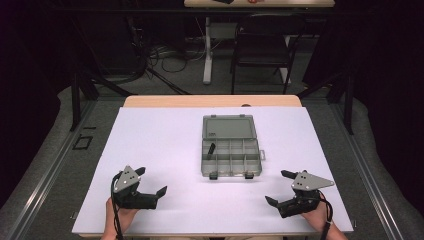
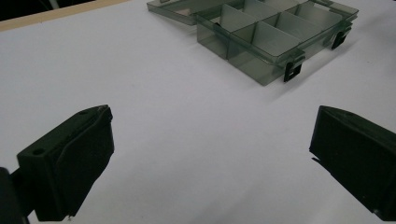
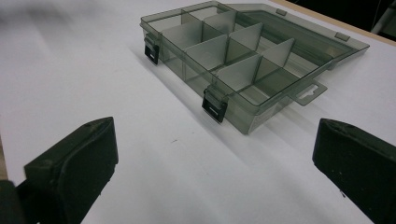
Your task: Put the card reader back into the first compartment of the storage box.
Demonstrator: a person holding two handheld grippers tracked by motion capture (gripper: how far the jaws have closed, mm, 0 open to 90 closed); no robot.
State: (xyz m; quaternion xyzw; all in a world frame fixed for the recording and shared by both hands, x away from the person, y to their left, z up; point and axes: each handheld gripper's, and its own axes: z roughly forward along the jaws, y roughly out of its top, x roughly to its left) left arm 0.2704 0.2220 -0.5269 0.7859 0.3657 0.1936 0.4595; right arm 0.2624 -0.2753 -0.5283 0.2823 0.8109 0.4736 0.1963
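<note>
Fingers (image 1: 161, 191) of the left gripper (image 1: 151, 181) are spread wide and grip nothing; fingers (image 1: 272, 201) of the right gripper (image 1: 280, 187) are likewise wide apart and empty. Both grippers rest low over the white surface (image 1: 150, 145), at 7 and 5 o'clock from the organizer box (image 1: 231, 158). Box position: centre of the surface, lid (image 1: 229, 127) laid flat open at 12 o'clock, compartment dividers upright. A small dark item (image 1: 211, 149) stands in the far-left compartment.

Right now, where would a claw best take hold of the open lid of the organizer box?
Probably the lid by its far free edge, reached from behind the box: it lies flat, hinged to the tray, with its far rim exposed. Both claws sit open, apart from it.
</note>
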